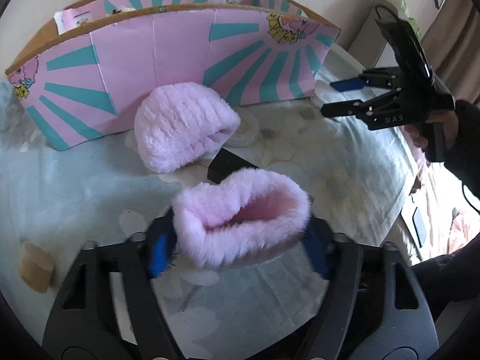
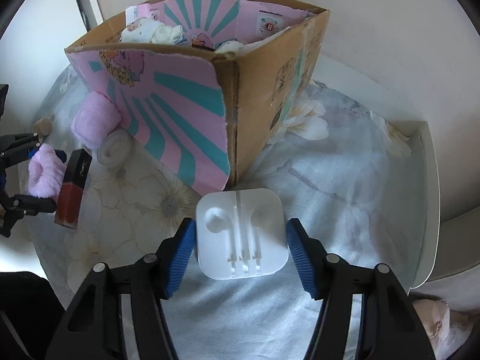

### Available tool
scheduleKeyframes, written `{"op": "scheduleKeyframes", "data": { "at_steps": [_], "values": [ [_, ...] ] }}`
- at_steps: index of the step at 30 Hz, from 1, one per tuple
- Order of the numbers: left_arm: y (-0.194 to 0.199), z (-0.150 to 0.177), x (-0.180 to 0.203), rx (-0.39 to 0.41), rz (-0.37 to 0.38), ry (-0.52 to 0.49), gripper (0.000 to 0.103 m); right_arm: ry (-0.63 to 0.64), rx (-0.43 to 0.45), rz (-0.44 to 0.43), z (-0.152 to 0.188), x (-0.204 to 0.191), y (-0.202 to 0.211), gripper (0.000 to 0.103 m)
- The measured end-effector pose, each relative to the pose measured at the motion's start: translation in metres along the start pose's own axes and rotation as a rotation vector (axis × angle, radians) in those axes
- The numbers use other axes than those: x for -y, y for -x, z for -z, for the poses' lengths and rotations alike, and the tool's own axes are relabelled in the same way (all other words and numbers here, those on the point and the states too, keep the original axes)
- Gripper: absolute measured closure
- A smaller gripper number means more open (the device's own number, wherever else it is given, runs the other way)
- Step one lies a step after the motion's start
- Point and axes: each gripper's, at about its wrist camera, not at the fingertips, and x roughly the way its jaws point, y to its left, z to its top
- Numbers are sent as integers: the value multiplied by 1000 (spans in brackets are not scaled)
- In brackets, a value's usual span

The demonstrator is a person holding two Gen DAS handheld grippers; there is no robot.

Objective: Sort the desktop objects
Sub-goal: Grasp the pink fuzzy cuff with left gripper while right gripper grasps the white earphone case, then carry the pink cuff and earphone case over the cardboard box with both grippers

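While the pink fluffy band [image 1: 243,219] sits between the blue pads of the left gripper [image 1: 237,246], which are clenched on its lower edge, the sensible thing is to lift it clear before swinging toward the cardboard box [image 1: 168,60]. Its pile is soft and springy, so I judge the grip should bite on the thick rim rather than on loose fluff, or it may slip out on the way up. A second pink fluffy piece [image 1: 183,126] lies just behind it against the box wall, and a dark lipstick tube [image 2: 72,192] lies close beside the held band; a straight rise avoids dragging either.

On the other side, the white earphone case [image 2: 241,234] rests on the flowered cloth [image 2: 345,186] between the pads of the right gripper [image 2: 240,252]. The left pad looks to be at the case's edge, while a sliver of cloth shows by the right one, so this gripper is released, not yet grasping. Centring the case before squeezing should keep the smooth plastic from twisting. A white ring [image 2: 115,147] lies near the box corner.
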Motion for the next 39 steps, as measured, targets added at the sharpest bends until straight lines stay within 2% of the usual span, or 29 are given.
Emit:
{"op": "scheduleKeyframes", "data": {
  "at_steps": [2,5,11,19,29,39],
  "values": [
    [4,-1,1,3,-6,-2,50,-12,5,-3,0,1,1,45],
    [8,0,1,3,-8,-8,58,-14,8,-3,0,1,3,45],
    [15,0,-1,10,-24,-5,68,-10,20,-7,-2,0,11,45],
    [34,-6,0,26,-41,18,69,-40,27,-14,5,-4,27,46],
    [78,-28,6,78,-83,29,69,-65,90,-19,7,-4,70,46],
    [113,-75,-1,127,-120,39,69,-63,167,-3,-30,4,112,46]
  ]
}}
